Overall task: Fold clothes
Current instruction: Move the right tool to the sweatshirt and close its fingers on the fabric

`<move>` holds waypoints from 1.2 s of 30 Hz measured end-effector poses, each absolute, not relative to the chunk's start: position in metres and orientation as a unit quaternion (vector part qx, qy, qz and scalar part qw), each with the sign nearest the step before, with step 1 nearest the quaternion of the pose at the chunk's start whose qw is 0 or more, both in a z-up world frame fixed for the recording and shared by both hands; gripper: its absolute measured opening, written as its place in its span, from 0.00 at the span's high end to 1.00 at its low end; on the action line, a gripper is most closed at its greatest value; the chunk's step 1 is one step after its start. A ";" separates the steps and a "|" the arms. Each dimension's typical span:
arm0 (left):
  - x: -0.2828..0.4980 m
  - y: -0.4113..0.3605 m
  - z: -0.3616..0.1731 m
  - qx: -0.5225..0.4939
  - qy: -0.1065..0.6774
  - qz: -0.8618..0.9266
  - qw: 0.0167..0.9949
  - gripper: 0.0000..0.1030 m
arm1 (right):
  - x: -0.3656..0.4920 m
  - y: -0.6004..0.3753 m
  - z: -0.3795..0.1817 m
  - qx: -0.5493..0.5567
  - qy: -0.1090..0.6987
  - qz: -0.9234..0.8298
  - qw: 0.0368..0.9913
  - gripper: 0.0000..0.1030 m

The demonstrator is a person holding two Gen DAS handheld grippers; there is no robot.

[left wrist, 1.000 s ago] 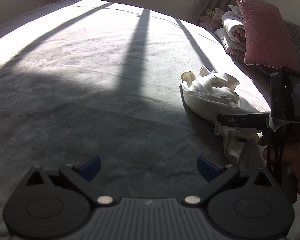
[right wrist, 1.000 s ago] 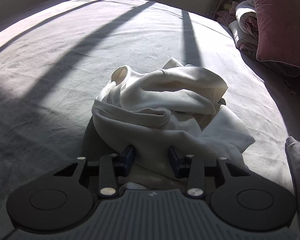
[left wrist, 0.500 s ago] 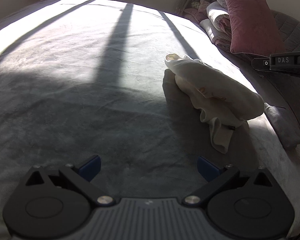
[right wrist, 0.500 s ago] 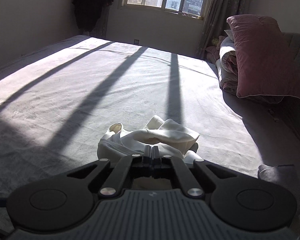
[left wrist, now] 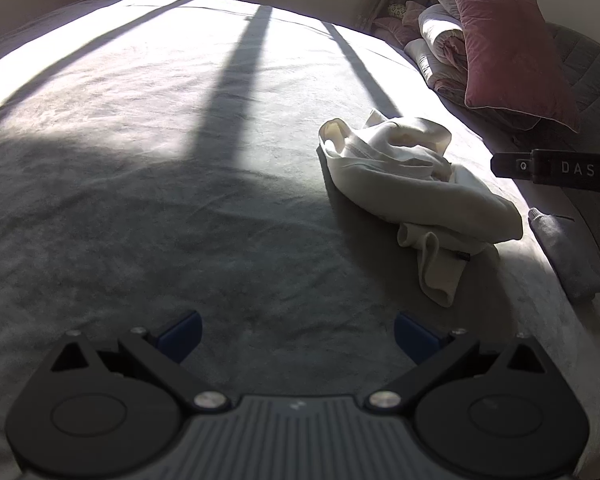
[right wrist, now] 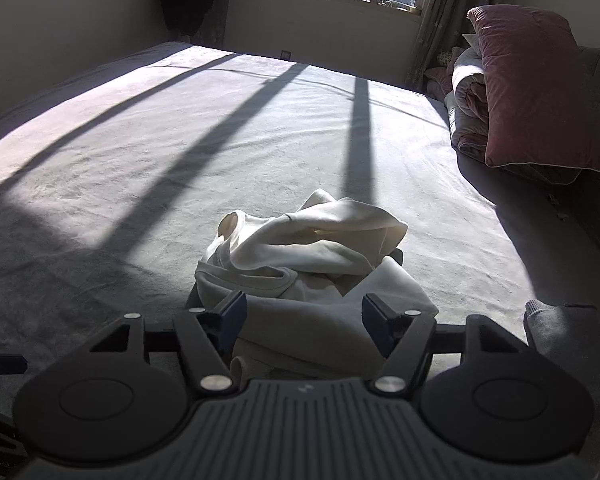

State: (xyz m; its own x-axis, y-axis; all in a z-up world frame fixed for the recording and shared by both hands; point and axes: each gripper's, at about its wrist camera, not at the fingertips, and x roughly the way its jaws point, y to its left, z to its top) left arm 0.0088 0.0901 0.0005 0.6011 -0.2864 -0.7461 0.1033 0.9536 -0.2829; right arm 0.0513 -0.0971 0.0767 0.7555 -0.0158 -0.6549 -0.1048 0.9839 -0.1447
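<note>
Crumpled cream-white cotton garment (right wrist: 308,264) lies in a heap on the wide grey bed (right wrist: 180,160), toward its right side, half in sun, half in shadow. Right gripper (right wrist: 302,318) hangs above the heap's near edge; its blue-padded fingers (right wrist: 230,314) have just been opening and stand apart, released, with cloth showing below the gap but not pressed by either pad. Left gripper (left wrist: 298,334) is spread wide over bare bedcover, well left of the garment (left wrist: 412,184). Folded grey cloth (right wrist: 560,332) sits just right of the heap. Pink pillow (right wrist: 532,92) leans at the headboard side.
</note>
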 end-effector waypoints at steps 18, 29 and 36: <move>0.043 0.080 -0.014 -0.097 0.456 -0.094 0.880 0.00 | 0.096 -0.099 0.005 -0.120 0.395 0.044 0.910 0.34; 0.055 0.061 -0.018 -0.092 0.463 -0.105 0.875 0.00 | 0.098 -0.109 0.005 -0.107 0.377 0.051 0.919 0.91; 0.057 0.051 -0.022 -0.089 0.462 -0.105 0.876 0.00 | 0.062 -0.135 0.027 0.004 0.344 0.057 0.937 0.94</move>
